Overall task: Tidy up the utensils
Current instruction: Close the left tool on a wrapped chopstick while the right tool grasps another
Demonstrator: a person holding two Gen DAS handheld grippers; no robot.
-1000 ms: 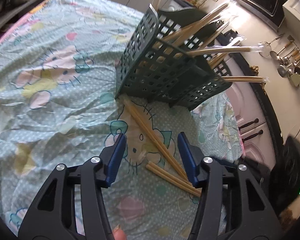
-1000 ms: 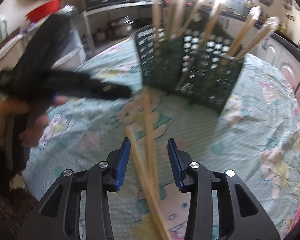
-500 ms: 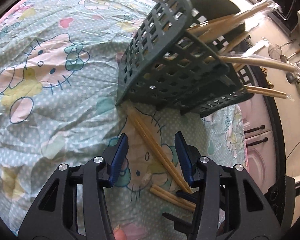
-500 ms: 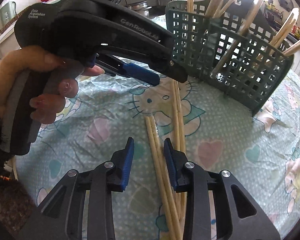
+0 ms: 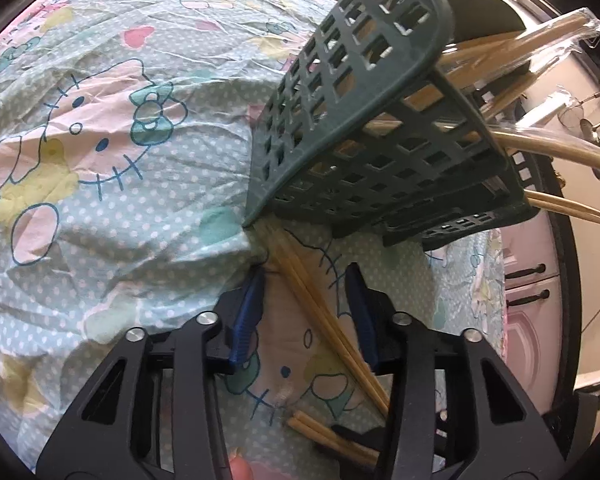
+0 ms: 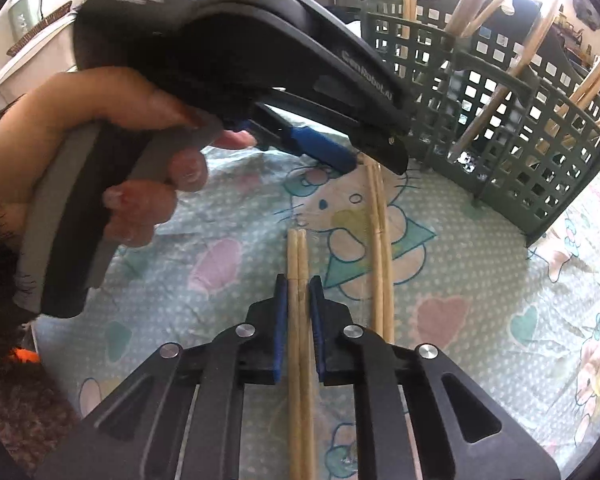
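Two pairs of wooden chopsticks lie on the printed tablecloth in front of a dark green lattice basket (image 5: 360,140) (image 6: 500,120). The longer pair (image 5: 320,312) (image 6: 380,260) runs up to the basket's foot. My left gripper (image 5: 305,272) (image 6: 376,166) straddles it with its jaws closing; the blue pads stand clear of the wood. The shorter pair (image 6: 298,256) (image 5: 304,424) lies between the closing jaws of my right gripper (image 6: 298,280), and the pads touch its sides.
Several wrapped chopsticks (image 5: 548,148) stand in the basket and lean out over its rim. A person's hand (image 6: 140,176) holds the left gripper's handle. The round table's edge (image 5: 504,280) runs along the right, with kitchen cabinets (image 5: 528,280) beyond.
Both grippers dropped toward the cloth and came nearer the basket. Both sets of jaws narrowed. The right jaws came in against the shorter pair.
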